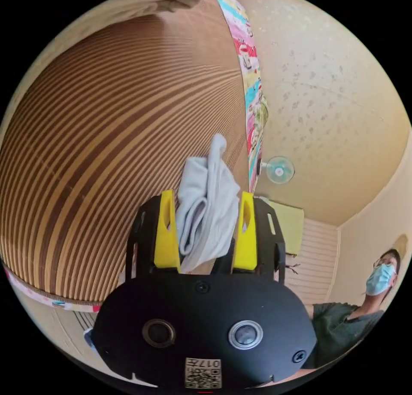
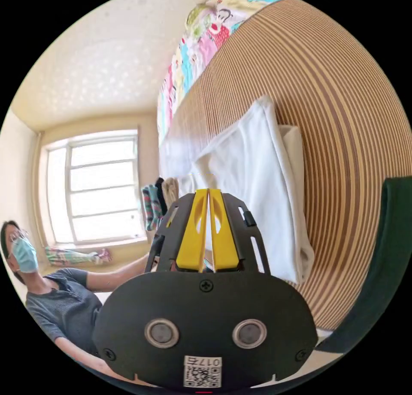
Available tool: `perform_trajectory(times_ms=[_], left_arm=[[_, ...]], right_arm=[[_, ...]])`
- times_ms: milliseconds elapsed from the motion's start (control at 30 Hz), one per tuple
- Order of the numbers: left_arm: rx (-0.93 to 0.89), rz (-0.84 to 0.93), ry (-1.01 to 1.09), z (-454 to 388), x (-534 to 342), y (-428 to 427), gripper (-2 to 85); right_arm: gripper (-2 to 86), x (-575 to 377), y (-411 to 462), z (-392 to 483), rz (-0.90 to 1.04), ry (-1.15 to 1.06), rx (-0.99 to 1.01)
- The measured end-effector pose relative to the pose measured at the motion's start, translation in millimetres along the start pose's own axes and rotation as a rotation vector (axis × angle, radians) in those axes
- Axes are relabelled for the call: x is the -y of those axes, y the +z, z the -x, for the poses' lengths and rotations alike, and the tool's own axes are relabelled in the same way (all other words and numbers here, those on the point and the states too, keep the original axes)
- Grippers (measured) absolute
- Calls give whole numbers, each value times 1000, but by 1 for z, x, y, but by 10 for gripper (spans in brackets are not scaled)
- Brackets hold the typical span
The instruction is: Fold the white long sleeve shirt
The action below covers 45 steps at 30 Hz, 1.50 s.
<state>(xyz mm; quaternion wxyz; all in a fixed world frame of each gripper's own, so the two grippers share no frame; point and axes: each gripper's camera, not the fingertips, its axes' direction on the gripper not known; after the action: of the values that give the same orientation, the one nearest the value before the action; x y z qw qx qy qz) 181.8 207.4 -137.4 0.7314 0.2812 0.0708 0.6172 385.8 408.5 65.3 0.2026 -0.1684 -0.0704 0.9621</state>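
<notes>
Striped brown matting (image 1: 107,154) covers the surface we work on, edged by a bright cartoon-print cloth (image 1: 251,90). In the left gripper view our left claw (image 1: 206,223) stands with its yellow jaws apart, and a bunched bit of white fabric (image 1: 206,206) sits between them (we cannot tell whether both jaws press on it). In the right gripper view our right claw (image 2: 208,227) is closed, jaws together. Behind it the white shirt (image 2: 253,184) lies folded on the striped matting. A barred window (image 2: 98,189) lights the cream-walled room, and a wall fan (image 1: 279,169) hangs near the ceiling.
</notes>
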Motion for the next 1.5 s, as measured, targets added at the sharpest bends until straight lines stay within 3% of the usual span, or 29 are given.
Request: perform_trajectory(times_ms=[133,333,433,533,633,733,833,967,1100,1167,1300,1433,1500], left_arm=[[68,139,32,27,-46,34,171],[36,220,-5,35,-67,91,101],[-68,131,-26,39,-76,83,83],[-119,87,53,20,-87,63,79],[58,77,218,-33,-98,44,78],[210,75,376,-98,-110,48,77],[314,136,550,-163,-129,92,74],[355,297,745,-208,-174,204,86],[304,552,689,-186,-215,319,141],[279,613,671,-185,-229,340,146],[107,507,637,-194,-239,308,148],[303,301,448,-157,-210,257,196],[371,195,253,-113,-184,228,228]], right_arm=[[4,-36,74,24,149,20,-210],[4,-44,165,83,96,-172,-448],[4,-41,219,111,81,-321,-706],[4,-45,291,108,247,-367,-846],[5,-74,332,114,188,-450,-809],[5,-68,348,125,352,-463,-684],[5,-63,304,126,269,-446,-533],[10,-62,190,72,71,-224,-462],[22,-73,107,6,78,-103,-509],[51,-82,59,-34,54,-31,-416],[134,-85,19,-79,14,21,-159],[207,-54,46,-122,145,26,219],[220,-34,66,-133,197,32,262]])
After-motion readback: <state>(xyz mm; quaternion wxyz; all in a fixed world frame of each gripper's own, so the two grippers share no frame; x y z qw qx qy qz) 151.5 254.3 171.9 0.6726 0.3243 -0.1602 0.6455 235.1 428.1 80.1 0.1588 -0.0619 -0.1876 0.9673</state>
